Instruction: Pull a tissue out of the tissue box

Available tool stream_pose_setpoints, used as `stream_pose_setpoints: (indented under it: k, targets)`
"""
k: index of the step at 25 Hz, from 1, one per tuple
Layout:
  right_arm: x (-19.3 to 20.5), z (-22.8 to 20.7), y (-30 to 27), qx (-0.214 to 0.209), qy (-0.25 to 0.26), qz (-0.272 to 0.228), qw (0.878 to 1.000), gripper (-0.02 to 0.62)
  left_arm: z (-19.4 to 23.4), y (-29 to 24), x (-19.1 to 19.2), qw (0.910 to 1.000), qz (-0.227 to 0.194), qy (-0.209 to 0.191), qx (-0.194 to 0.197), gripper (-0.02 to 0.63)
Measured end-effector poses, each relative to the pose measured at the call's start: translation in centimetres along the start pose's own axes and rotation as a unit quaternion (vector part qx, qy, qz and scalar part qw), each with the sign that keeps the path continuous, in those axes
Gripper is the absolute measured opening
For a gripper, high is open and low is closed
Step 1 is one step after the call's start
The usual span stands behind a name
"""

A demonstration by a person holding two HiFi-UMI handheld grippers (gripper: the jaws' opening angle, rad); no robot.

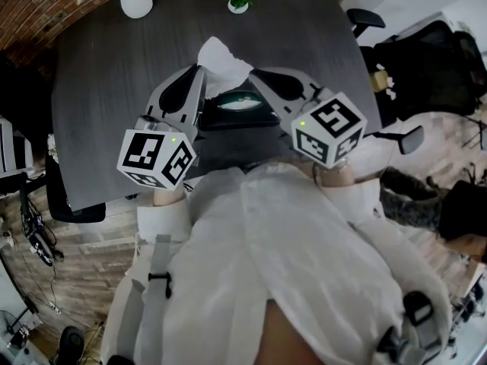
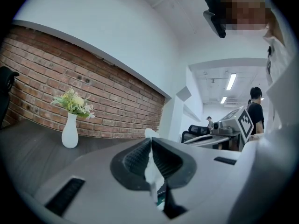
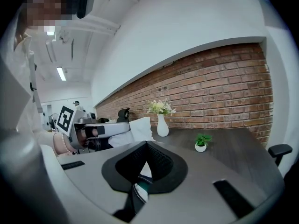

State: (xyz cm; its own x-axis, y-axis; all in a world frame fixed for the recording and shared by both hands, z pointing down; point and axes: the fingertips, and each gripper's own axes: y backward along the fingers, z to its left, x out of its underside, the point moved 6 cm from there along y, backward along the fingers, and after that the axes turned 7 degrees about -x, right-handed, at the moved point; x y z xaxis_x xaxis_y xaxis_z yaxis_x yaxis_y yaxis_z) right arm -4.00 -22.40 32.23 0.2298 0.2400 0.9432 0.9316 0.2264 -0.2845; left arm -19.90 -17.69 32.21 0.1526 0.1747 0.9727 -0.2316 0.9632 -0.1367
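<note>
Tissue is seen standing up out of the tissue box at the middle of the dark table. Its left edge is pinched between the closed jaws of the left gripper. The right gripper, jaws pressed together with nothing clearly held, is poised just right of the sheet. The sheet's long axis runs upward, so a pull straight up from the slot, by the left gripper, is judged to be wanted.
</note>
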Motion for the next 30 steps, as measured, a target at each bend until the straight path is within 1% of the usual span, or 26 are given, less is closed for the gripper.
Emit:
stream_pose_setpoints:
  k: [4,10,19,26,30]
  targets:
    - [0.2,0.3,0.2,0.0,0.004,0.006,1.0,0.004,-0.3,0.1,0.0,1.0,-0.002,-0.001,0.005,0.009]
    - [0.3,0.1,0.8,0.022,0.014,0.005,1.0,0.003,-0.6,-0.1,0.2,0.9999,0.0,-0.002,0.011,0.009]
    - [1.0,-0.2,1.3,0.036,0.0,0.01,0.999,0.003,-0.4,0.3,0.6,0.9999,0.008,0.007,0.01,0.009]
    - [1.5,0.4,1.1,0.034,0.001,0.012,0.999,0.003,-0.3,0.7,1.3,0.9998,0.017,0.008,0.011,0.009]
    - [2.1,0.3,1.0,0.041,-0.015,0.008,0.999,0.003,-0.2,0.8,1.4,0.9997,0.018,0.008,0.012,0.009]
